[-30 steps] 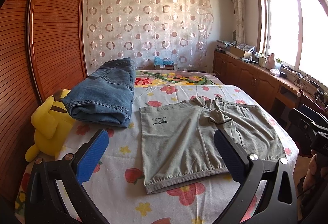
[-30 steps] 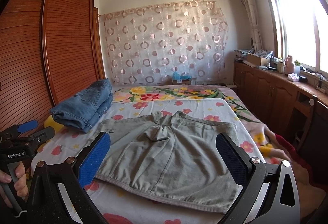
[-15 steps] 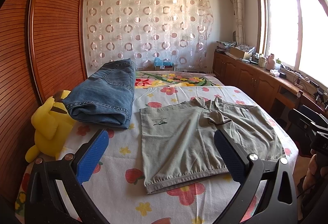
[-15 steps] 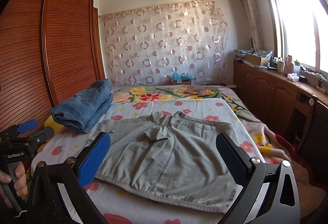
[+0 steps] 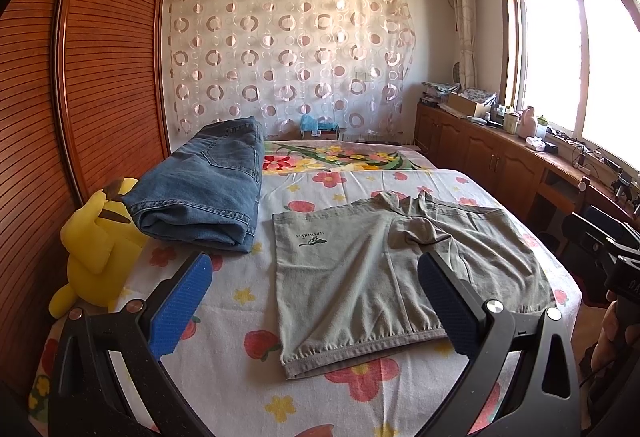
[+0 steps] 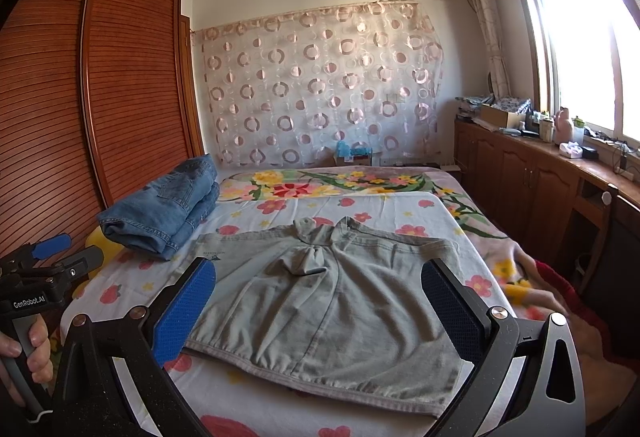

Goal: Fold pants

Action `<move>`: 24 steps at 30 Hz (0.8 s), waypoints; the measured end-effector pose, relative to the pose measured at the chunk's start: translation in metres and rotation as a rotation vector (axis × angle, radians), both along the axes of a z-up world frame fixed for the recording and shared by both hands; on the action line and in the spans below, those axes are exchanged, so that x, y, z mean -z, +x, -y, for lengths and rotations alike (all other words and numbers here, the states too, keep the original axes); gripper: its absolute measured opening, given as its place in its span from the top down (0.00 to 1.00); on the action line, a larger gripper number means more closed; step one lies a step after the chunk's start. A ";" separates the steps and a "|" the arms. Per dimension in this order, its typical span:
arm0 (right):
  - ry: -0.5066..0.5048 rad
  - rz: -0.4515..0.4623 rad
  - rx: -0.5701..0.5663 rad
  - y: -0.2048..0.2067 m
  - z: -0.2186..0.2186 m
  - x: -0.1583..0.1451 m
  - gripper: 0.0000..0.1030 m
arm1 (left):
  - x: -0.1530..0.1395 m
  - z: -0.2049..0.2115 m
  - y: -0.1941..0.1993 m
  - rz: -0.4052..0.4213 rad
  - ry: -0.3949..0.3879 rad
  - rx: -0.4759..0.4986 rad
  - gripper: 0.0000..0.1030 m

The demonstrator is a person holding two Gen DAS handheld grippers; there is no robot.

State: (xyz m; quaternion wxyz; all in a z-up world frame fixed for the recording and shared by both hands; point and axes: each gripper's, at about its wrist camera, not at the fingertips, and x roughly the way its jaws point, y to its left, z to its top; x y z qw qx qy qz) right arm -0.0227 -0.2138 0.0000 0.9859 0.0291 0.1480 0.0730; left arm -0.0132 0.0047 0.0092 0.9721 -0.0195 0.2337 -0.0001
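Note:
Grey-green shorts [image 5: 384, 269] lie spread flat on the flowered bed sheet [image 5: 240, 377], waistband at the far side and leg hems towards me; they also show in the right wrist view [image 6: 332, 305]. My left gripper [image 5: 312, 301] is open and empty, held above the bed near the shorts' left leg hem. My right gripper [image 6: 320, 309] is open and empty, held above the near hem of the shorts. The left gripper also shows in the right wrist view [image 6: 52, 261] at the left edge, held by a hand.
Folded blue jeans [image 5: 204, 193] lie at the bed's far left, also in the right wrist view [image 6: 160, 209]. A yellow plush toy [image 5: 96, 241] sits beside them by the wooden wardrobe [image 5: 80, 77]. A wooden counter [image 5: 520, 157] with clutter runs along the right under the window.

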 end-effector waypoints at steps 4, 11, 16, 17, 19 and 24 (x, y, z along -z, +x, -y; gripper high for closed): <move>0.001 0.002 0.000 0.000 0.001 0.000 0.00 | 0.000 0.000 -0.001 0.001 0.000 0.000 0.00; -0.001 0.001 0.002 -0.001 0.001 0.001 0.00 | -0.001 0.002 0.000 -0.003 -0.003 0.004 0.00; 0.004 -0.004 0.007 -0.001 0.003 0.002 0.00 | 0.005 0.005 0.004 -0.026 -0.004 0.006 0.00; 0.004 -0.006 0.007 -0.001 0.004 0.003 0.00 | 0.006 0.005 0.006 -0.032 -0.006 0.005 0.00; 0.002 -0.012 0.011 0.001 0.006 0.004 0.00 | 0.013 0.003 0.009 -0.043 -0.011 -0.003 0.00; -0.028 -0.055 0.029 0.010 0.009 0.010 0.00 | 0.024 -0.005 0.016 -0.069 -0.028 -0.015 0.00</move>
